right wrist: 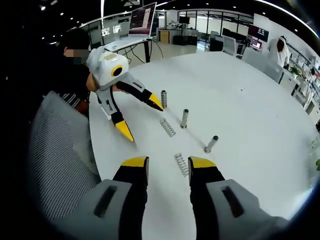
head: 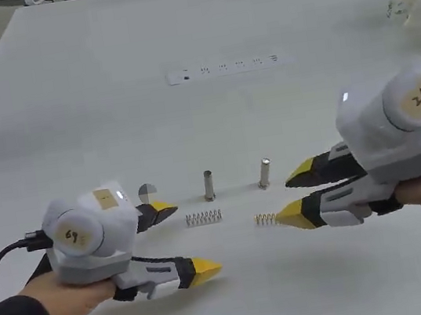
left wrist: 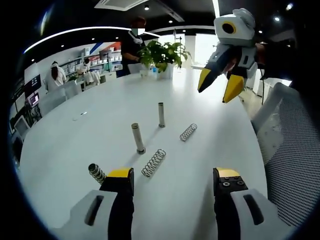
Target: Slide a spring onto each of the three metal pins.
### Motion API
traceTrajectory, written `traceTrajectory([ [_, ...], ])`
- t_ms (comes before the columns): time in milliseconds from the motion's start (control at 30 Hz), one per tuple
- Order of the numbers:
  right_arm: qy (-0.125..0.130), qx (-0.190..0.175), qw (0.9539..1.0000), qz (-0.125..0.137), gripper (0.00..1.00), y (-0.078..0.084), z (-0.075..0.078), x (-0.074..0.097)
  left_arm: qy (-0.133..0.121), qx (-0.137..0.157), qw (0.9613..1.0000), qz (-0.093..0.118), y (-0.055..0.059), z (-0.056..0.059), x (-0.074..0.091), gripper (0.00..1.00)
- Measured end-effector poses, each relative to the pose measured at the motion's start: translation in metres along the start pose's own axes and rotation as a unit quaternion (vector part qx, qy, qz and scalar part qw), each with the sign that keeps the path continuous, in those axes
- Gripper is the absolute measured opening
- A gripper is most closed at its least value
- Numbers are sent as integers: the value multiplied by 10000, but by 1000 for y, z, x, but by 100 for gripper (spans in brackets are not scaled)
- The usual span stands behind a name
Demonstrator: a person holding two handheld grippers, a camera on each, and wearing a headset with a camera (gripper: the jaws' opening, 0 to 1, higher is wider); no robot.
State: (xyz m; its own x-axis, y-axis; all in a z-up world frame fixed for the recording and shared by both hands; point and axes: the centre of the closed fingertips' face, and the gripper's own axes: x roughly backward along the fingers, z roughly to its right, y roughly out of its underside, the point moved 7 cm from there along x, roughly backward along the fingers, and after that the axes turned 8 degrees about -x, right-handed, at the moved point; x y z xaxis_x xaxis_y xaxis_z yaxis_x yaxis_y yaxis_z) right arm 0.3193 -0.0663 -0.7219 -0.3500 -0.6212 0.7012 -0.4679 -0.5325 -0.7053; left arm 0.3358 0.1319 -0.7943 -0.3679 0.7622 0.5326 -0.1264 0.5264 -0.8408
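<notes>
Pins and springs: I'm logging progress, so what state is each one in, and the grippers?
Left gripper: open.
Right gripper: open.
Pin by left gripper: upright, wears a spring.
Middle pin: upright, bare.
Pin by right gripper: upright, bare.
Spring by middle pin: lying loose.
Spring at right gripper: lying loose, ungripped.

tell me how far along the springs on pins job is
Done: the pin beside the left gripper has its spring on. In hand: the open right gripper straddles a loose spring on the table, not yet gripped. Left: the middle pin and third pin stand bare, with a second loose spring near them.
</notes>
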Motion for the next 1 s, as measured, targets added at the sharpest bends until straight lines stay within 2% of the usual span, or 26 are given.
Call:
traceTrajectory([
  [200, 15, -262, 9994, 207, 39, 14, 1, 11, -21, 15, 10000, -54, 3, -4, -2, 60],
  [267, -56, -457, 9984, 318, 44, 18, 0, 15, -23, 17, 10000, -57, 3, -5, -3, 60],
  [467, -97, -613, 9971, 450, 57, 29, 0, 21, -10, -20, 10000, -71, 2, -6, -7, 57],
  [733, -80, -1023, 9922, 705, 74, 42, 4, 27, -51, -39, 9999, -107, 3, -9, -10, 53],
  [1000, 65, -1265, 9880, 881, 83, 51, 10, 30, -88, -48, 9999, -118, 3, -10, -13, 48],
])
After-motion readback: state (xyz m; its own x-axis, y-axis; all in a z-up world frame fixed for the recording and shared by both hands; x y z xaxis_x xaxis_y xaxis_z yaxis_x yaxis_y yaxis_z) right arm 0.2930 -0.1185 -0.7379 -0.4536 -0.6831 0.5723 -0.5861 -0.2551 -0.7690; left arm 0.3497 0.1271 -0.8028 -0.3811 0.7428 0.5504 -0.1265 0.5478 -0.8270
